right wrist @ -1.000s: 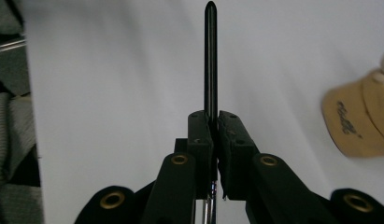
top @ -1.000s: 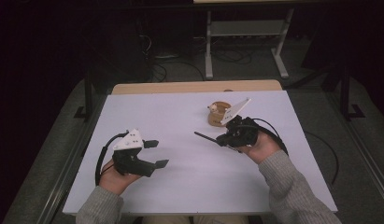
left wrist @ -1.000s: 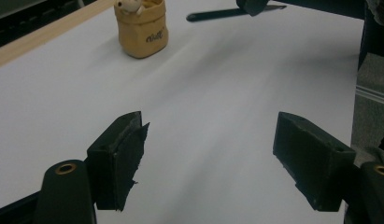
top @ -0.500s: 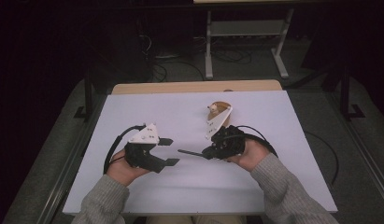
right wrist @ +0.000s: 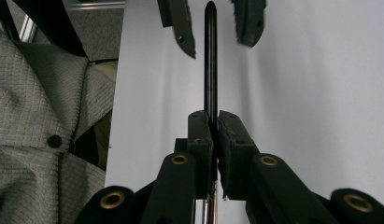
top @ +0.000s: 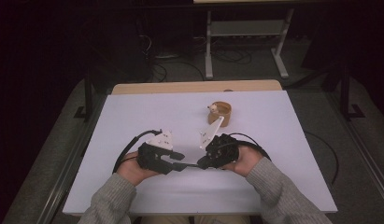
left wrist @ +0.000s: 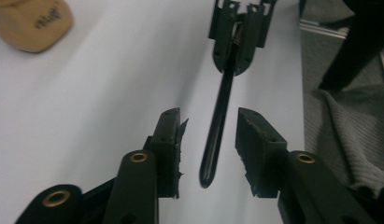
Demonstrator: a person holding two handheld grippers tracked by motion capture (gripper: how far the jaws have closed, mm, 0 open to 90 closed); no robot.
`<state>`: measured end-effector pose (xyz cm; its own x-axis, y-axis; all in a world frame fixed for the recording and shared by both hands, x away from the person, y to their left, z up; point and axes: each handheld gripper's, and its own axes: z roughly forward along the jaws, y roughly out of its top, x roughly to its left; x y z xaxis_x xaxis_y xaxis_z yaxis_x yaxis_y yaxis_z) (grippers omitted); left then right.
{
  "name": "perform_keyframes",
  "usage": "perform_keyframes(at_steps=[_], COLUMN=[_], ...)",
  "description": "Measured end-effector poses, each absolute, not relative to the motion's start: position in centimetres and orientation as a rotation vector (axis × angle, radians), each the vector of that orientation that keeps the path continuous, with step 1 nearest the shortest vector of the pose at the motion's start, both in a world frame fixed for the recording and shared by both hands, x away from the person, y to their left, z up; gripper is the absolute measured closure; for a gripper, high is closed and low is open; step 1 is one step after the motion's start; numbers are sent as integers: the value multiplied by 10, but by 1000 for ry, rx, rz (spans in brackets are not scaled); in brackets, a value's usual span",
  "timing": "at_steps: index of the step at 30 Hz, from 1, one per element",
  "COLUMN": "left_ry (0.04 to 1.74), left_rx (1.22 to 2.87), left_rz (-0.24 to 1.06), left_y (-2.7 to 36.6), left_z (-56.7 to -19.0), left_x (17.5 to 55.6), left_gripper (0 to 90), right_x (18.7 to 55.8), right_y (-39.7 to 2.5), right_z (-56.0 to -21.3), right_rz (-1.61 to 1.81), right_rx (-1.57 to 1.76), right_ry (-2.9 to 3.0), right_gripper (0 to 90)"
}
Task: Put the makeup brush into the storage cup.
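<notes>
Black rod (right wrist: pixel 210 60) clamped in right hand-held gripper (right wrist: pixel 214 135), tip between spread-jawed left hand-held gripper (left wrist: pixel 209 140); cup lettering unreadable.

A round wooden cup (top: pixel 221 113) stands on the white bench (top: pixel 133 116), well beyond the fingers, toward the far edge. In the left gripper view it lies far ahead and to the left of the fingers, lettering on its side. A metal stand (top: pixel 245 46) and cables (top: pixel 171 70) sit on the floor past the bench.
</notes>
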<state>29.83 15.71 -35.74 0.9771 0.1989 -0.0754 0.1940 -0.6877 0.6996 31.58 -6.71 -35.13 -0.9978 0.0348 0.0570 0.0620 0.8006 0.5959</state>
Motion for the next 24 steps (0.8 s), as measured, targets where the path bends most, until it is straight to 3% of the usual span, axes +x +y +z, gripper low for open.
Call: perform_keyframes(at_steps=[12, 17, 19, 21, 24], left_ry=[183, 132, 130, 117, 125], left_rx=[2415, 2420, 2426, 2438, 2443], left_rz=[-58, -72, -64, -45, -39], left_y=[149, 150, 150, 150, 154], left_z=[-364, -364, -364, -364, -364], left_x=[297, 295, 295, 294, 294], left_gripper=[796, 831, 834, 835, 835], right_x=[312, 311, 311, 312, 316], right_y=[-63, -64, -65, -69, -80], right_z=[-353, -353, -355, -358, -365], right_rz=[-973, -989, -1013, -1031, -1055], right_rx=[-14, 24, 24, 16, -27], right_ry=[-2929, -2918, -2912, -2893, -2868], right_gripper=[831, 829, 811, 660, 630])
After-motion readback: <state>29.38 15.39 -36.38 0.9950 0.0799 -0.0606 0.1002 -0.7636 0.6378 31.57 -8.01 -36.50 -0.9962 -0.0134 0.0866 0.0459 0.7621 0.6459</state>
